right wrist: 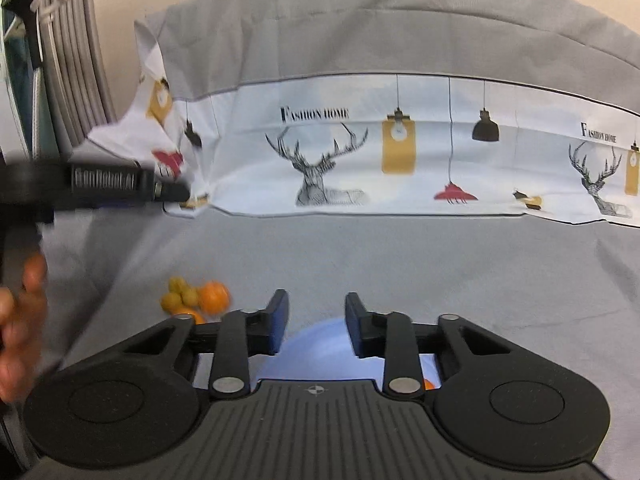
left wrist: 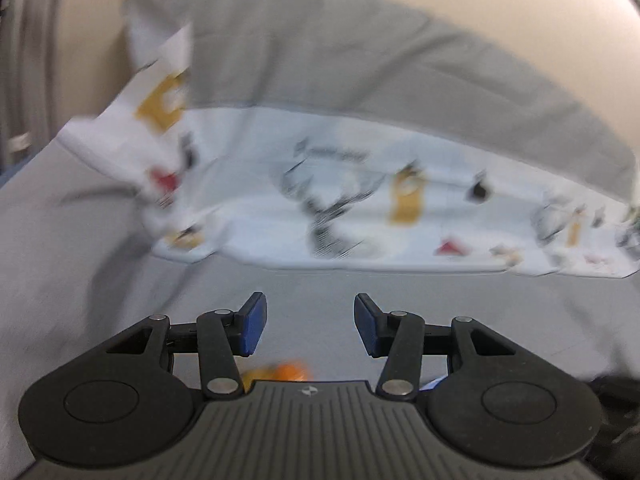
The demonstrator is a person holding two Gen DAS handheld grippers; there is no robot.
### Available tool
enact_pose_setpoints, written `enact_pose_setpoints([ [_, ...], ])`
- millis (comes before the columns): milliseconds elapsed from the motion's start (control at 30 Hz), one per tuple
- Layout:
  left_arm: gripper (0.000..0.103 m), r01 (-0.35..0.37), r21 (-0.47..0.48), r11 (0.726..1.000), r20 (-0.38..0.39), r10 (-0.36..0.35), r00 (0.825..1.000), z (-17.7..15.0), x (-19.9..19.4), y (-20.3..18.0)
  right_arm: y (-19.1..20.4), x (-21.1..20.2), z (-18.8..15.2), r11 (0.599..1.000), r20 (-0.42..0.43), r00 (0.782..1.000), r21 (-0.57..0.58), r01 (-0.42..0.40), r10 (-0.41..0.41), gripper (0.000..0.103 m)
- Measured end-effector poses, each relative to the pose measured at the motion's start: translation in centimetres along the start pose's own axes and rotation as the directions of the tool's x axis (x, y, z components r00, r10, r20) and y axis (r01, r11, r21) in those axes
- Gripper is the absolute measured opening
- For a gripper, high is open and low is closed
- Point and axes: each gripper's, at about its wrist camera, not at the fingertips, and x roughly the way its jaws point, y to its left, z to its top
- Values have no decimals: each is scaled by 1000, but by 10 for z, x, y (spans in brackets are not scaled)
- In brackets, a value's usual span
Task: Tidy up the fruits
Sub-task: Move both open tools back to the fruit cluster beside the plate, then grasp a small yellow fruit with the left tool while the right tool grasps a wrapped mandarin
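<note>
Both my left gripper (left wrist: pixel 310 326) and my right gripper (right wrist: pixel 316 322) hang with jaws apart and nothing between them, above the grey cloth-covered surface (right wrist: pixel 400 264). The small heap of orange and yellow-green fruits (right wrist: pixel 196 300) lies on the cloth left of my right jaws, while the pale blue round bowl (right wrist: pixel 320 344) sits just beneath them. To do this well, I judge I should single out one outer fruit, straddle it squarely, close gently, then carry it over the bowl.
</note>
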Motion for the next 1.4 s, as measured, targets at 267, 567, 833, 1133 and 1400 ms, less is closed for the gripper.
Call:
enact_pose_setpoints([
  [267, 11, -111, -108, 988, -161, 93, 983, 14, 42, 40, 41, 20, 1, 999, 42, 998, -14, -40, 41, 14],
  [567, 11, -125, -275, 953, -184, 76, 980, 16, 48, 82, 28, 42, 14, 995, 91, 996, 94, -17, 8, 14],
  [833, 11, -96, -433, 896, -278, -31, 960, 9, 67, 113, 27, 77, -5, 984, -28, 996, 157, -84, 89, 18],
  [1133, 27, -49, -428, 902, -357, -120, 926, -8, 88, 103, 75, 114, -16, 980, -122, 972, 45, -196, 200, 38],
  [1400, 37, -45, -438, 898, -387, -143, 911, -15, 105, 105, 87, 141, -19, 975, -227, 949, 40, -217, 221, 55],
])
